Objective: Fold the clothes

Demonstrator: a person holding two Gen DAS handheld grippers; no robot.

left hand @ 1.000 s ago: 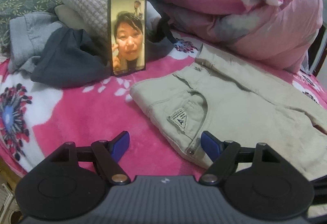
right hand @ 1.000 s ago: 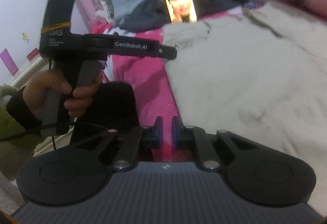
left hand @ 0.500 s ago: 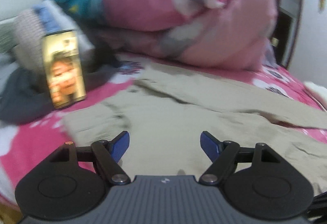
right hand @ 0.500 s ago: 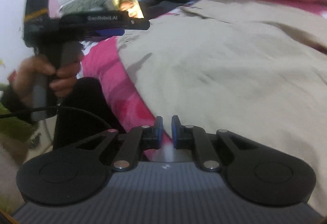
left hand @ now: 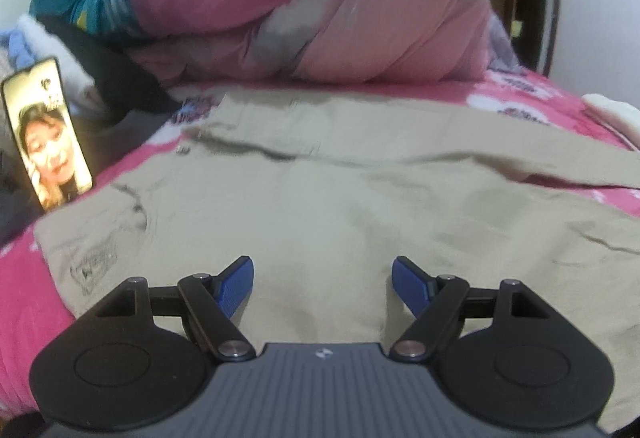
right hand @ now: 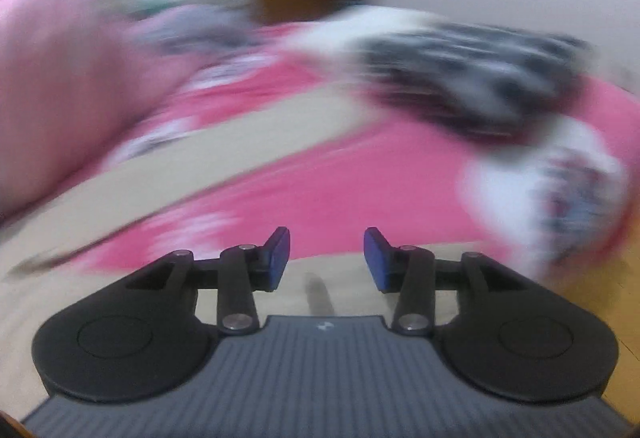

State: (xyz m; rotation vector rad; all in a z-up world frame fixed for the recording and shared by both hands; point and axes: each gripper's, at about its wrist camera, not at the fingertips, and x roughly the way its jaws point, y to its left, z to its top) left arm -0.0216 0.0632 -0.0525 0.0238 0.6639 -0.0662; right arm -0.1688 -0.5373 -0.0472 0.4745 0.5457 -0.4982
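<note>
Beige trousers (left hand: 360,198) lie spread flat on a pink flowered bedspread (left hand: 24,278), waistband and back-pocket label toward the left of the left wrist view. The left gripper (left hand: 322,278) hangs over the seat of the trousers, jaws released wide, nothing between them. The right gripper (right hand: 326,258) is above a trouser leg and the bedspread; its jaws are opening, with nothing between them. That view is heavily blurred. A lit phone (left hand: 46,134) stands propped at the left, just beside the waistband. Behind the trousers sits a bundled pink quilt (left hand: 320,6). A dark patterned garment (right hand: 472,78) lies farther off on the bed.
</note>
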